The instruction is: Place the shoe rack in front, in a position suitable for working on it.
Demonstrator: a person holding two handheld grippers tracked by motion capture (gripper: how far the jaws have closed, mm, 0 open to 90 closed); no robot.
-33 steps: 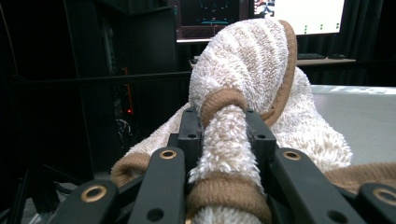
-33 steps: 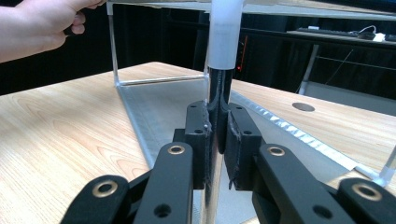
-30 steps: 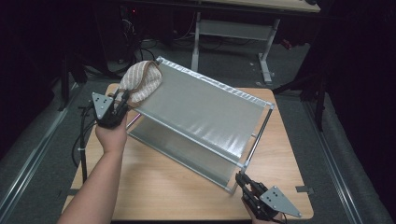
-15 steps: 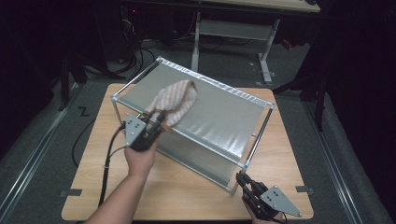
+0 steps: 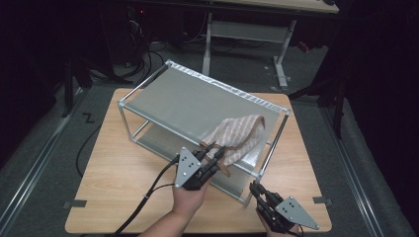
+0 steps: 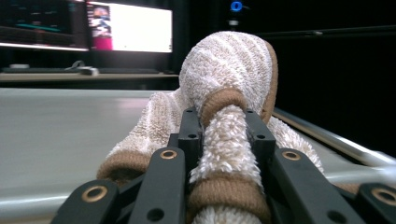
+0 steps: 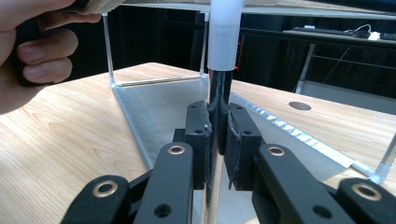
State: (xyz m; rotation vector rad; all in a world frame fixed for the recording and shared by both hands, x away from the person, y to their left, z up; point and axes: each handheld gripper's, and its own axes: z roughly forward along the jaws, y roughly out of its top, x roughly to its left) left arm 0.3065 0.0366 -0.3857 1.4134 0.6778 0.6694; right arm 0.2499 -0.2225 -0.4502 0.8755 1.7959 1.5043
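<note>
A beige striped terry towel [image 5: 236, 137] is clamped in the left tool [image 5: 213, 154] upon the grey fabric-topped metal rack [image 5: 183, 98], whose near corner post [image 7: 219, 88] is gripped, apparently tightly, by the right tool [image 5: 260, 193].

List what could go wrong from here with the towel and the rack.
1. The left gripper pinches only a fold of the striped towel; the loose bulk on the top shelf could slip free if dragged.
2. The towel lies near the shelf's front edge and might slide off.
3. The right gripper clamps one corner post; a hard pull could shift the rack.
</note>
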